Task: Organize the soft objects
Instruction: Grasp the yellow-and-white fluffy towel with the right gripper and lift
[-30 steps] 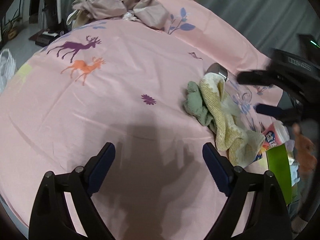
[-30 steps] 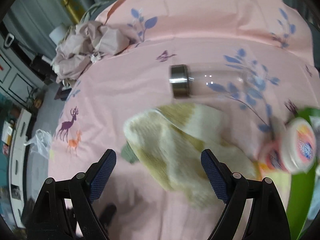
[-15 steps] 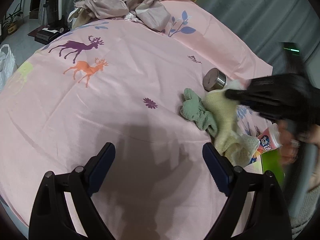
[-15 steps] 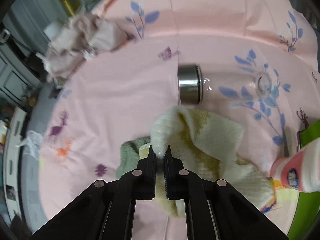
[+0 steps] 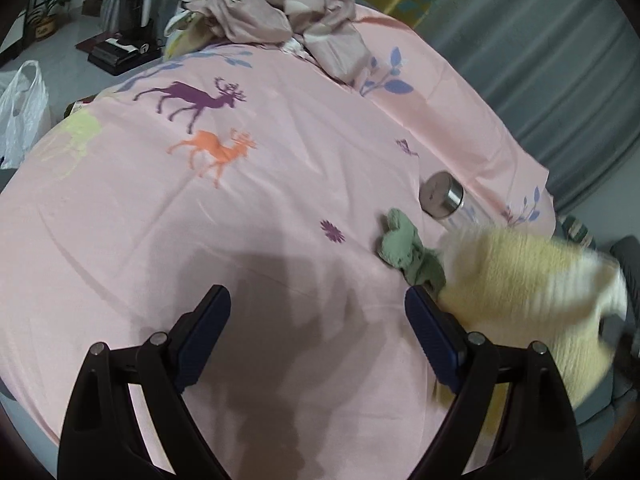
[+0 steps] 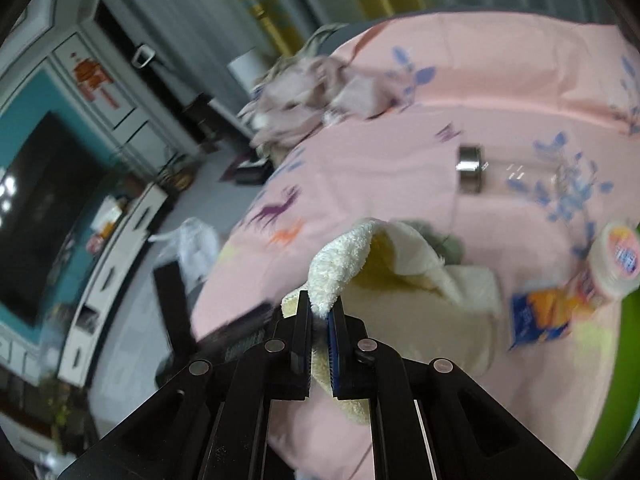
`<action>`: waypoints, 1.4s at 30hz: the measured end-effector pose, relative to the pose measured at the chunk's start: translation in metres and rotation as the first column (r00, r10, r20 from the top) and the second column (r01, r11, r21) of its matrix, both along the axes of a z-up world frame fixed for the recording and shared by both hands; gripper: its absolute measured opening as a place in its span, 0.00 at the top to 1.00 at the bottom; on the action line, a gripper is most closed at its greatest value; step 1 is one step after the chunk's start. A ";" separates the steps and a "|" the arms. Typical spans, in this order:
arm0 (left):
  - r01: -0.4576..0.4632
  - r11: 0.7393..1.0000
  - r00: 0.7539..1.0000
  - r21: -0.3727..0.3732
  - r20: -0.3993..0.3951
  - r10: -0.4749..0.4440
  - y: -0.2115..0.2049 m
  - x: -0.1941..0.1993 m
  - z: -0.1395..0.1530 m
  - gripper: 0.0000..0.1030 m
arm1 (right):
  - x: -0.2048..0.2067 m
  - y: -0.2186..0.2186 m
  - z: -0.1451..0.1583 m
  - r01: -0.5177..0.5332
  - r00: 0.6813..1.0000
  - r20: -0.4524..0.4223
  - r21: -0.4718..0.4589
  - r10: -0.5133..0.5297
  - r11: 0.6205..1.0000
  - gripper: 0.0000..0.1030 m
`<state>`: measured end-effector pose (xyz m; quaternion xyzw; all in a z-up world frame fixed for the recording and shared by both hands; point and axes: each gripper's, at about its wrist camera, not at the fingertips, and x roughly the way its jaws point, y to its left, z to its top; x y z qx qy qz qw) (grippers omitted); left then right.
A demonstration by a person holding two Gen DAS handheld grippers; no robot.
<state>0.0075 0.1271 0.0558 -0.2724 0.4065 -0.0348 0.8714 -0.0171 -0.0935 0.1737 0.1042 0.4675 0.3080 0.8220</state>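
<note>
The right tongs (image 6: 320, 312) are clamped tight together, while the left tongs (image 5: 318, 308) gape wide, angled downward.

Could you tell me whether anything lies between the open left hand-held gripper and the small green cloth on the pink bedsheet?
Nothing visible does. Only bare pink printed bedsheet lies between the left hand-held gripper and the crumpled green cloth. The fluffy cream-yellow towel hangs beside it.

No text can be read; the tub (image 6: 614, 266) label is blurred.
</note>
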 end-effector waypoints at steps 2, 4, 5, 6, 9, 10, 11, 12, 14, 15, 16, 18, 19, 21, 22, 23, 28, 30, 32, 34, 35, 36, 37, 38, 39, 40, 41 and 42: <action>-0.008 1.000 1.000 -0.017 0.002 0.008 0.006 -0.001 0.001 0.14 | -0.006 0.004 -0.006 -0.024 1.000 -0.013 0.012 0.025 1.000 0.93; -0.010 1.000 1.000 -0.026 -0.003 0.010 0.007 -0.001 0.001 0.14 | -0.003 0.007 -0.018 -0.005 1.000 -0.017 -0.021 0.004 1.000 0.93; -0.008 1.000 1.000 -0.026 -0.007 0.008 0.007 0.000 0.000 0.14 | 0.004 0.003 -0.027 0.045 0.999 -0.024 -0.051 -0.047 0.998 0.93; 0.001 1.000 1.000 -0.024 -0.012 -0.001 0.005 0.000 -0.001 0.14 | 0.010 -0.001 -0.033 0.081 0.996 -0.028 -0.074 -0.083 0.994 0.93; 0.051 0.999 0.999 -0.012 -0.015 -0.052 -0.004 0.002 -0.002 0.14 | 0.033 -0.019 -0.066 0.188 0.978 -0.048 -0.195 -0.201 0.963 0.93; 0.077 0.997 0.997 -0.007 -0.016 -0.077 -0.010 0.003 -0.002 0.14 | 0.038 -0.023 -0.075 0.207 0.972 -0.062 -0.216 -0.225 0.954 0.93; 0.118 0.993 0.993 0.002 -0.017 -0.118 -0.018 0.003 -0.003 0.14 | 0.042 -0.027 -0.083 0.217 0.967 -0.078 -0.236 -0.241 0.947 0.93; 0.160 0.987 0.987 0.006 -0.018 -0.160 -0.026 0.003 -0.004 0.14 | 0.046 -0.031 -0.095 0.217 0.963 -0.107 -0.248 -0.249 0.944 0.93; 0.258 0.966 0.966 -0.004 -0.022 -0.258 -0.045 0.003 -0.007 0.15 | 0.049 -0.036 -0.107 0.214 0.956 -0.149 -0.234 -0.252 0.948 0.93; 0.298 0.955 0.954 -0.011 -0.023 -0.298 -0.054 0.002 -0.008 0.15 | 0.050 -0.039 -0.113 0.209 0.952 -0.173 -0.234 -0.252 0.950 0.93; 0.331 0.943 0.943 -0.015 -0.021 -0.332 -0.064 0.001 -0.009 0.16 | 0.052 -0.040 -0.119 0.207 0.947 -0.192 -0.243 -0.256 0.948 0.93; 0.390 0.921 0.921 -0.009 -0.022 -0.390 -0.082 -0.002 -0.012 0.20 | 0.052 -0.041 -0.122 0.201 0.947 -0.193 -0.270 -0.257 0.942 0.92; 0.420 0.907 0.907 -0.002 -0.025 -0.420 -0.091 -0.004 -0.014 0.23 | 0.049 -0.042 -0.120 0.200 0.948 -0.190 -0.269 -0.255 0.942 0.89; 0.460 0.887 0.887 0.027 -0.037 -0.459 -0.107 -0.006 -0.018 0.26 | 0.047 -0.046 -0.115 0.213 0.946 -0.187 -0.254 -0.264 0.944 0.78; 0.472 0.881 0.881 0.044 -0.046 -0.470 -0.114 -0.006 -0.021 0.30 | 0.045 -0.049 -0.112 0.225 0.945 -0.182 -0.246 -0.273 0.943 0.64; 0.474 0.879 0.880 0.049 -0.053 -0.471 -0.117 -0.007 -0.024 0.31 | 0.042 -0.052 -0.109 0.231 0.945 -0.176 -0.244 -0.278 0.942 0.54; 0.471 0.882 0.880 0.025 -0.082 -0.468 -0.123 -0.004 -0.035 0.55 | 0.036 -0.061 -0.106 0.236 0.947 -0.163 -0.241 -0.278 0.942 0.30; 0.476 0.879 0.878 0.023 -0.081 -0.473 -0.126 -0.001 -0.036 0.58 | 0.039 -0.062 -0.114 0.228 0.939 -0.206 -0.220 -0.273 0.949 0.30; 0.476 0.879 0.877 0.020 -0.086 -0.473 -0.127 0.000 -0.039 0.62 | 0.041 -0.063 -0.125 0.220 0.927 -0.264 -0.198 -0.268 0.955 0.30; 0.475 0.879 0.878 0.034 -0.085 -0.471 -0.129 -0.001 -0.038 0.64 | 0.043 -0.063 -0.134 0.212 0.918 -0.303 -0.169 -0.255 0.963 0.30; 0.477 0.878 0.878 0.043 -0.083 -0.472 -0.130 -0.002 -0.038 0.64 | 0.043 -0.063 -0.137 0.213 0.915 -0.313 -0.154 -0.253 0.965 0.30; 0.478 0.877 0.877 0.050 -0.081 -0.473 -0.131 -0.002 -0.037 0.64 | 0.044 -0.063 -0.139 0.214 0.913 -0.325 -0.138 -0.248 0.967 0.30; 0.478 0.877 0.877 0.056 -0.078 -0.473 -0.133 -0.003 -0.037 0.65 | 0.045 -0.063 -0.140 0.216 0.912 -0.332 -0.116 -0.243 0.969 0.30; 0.479 0.876 0.877 0.060 -0.074 -0.475 -0.134 -0.003 -0.037 0.66 | 0.045 -0.063 -0.140 0.218 0.909 -0.344 -0.088 -0.235 0.972 0.30; 0.484 0.873 0.875 0.064 -0.071 -0.479 -0.136 -0.004 -0.037 0.68 | 0.045 -0.061 -0.142 0.211 0.910 -0.354 -0.060 -0.218 0.976 0.30; 0.486 0.871 0.873 0.071 -0.067 -0.482 -0.138 -0.004 -0.037 0.69 | 0.044 -0.057 -0.144 0.186 0.915 -0.359 -0.033 -0.185 0.982 0.37; 0.489 0.869 0.872 0.077 -0.061 -0.485 -0.140 -0.005 -0.036 0.72 | 0.044 -0.054 -0.145 0.171 0.917 -0.359 -0.035 -0.172 0.985 0.41; 0.492 0.867 0.871 0.085 -0.056 -0.489 -0.141 -0.005 -0.036 0.73 | 0.042 -0.049 -0.145 0.165 0.923 -0.342 -0.057 -0.175 0.985 0.44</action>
